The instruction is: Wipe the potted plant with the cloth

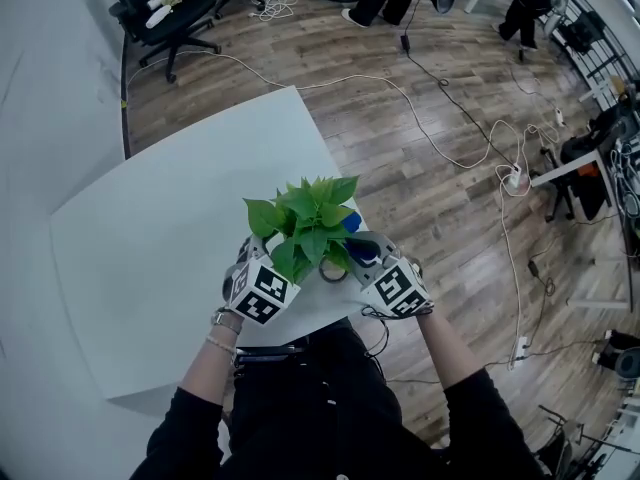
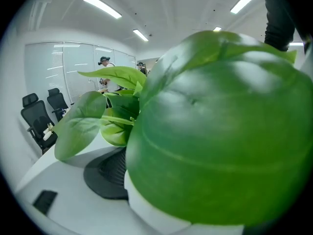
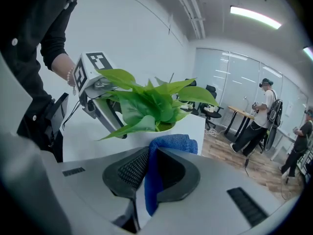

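The potted plant point(image 1: 305, 218), with broad green leaves in a white pot point(image 3: 164, 129), stands at the near edge of the white table point(image 1: 150, 268). My right gripper point(image 1: 362, 258) is at the plant's right side, shut on a blue cloth point(image 3: 152, 180) that sticks up between its pads toward the leaves point(image 3: 146, 102). My left gripper point(image 1: 262, 286) is at the plant's left side. In the left gripper view one big leaf point(image 2: 220, 131) covers most of the jaws. Only one dark pad point(image 2: 105, 173) shows, next to a white surface that may be the pot.
The table's near edge point(image 1: 300, 333) runs just under both grippers, against the person's body. Office chairs point(image 1: 165, 13) stand beyond the table's far side. Cables and a power strip point(image 1: 515, 180) lie on the wooden floor to the right. People stand far off point(image 3: 259, 116).
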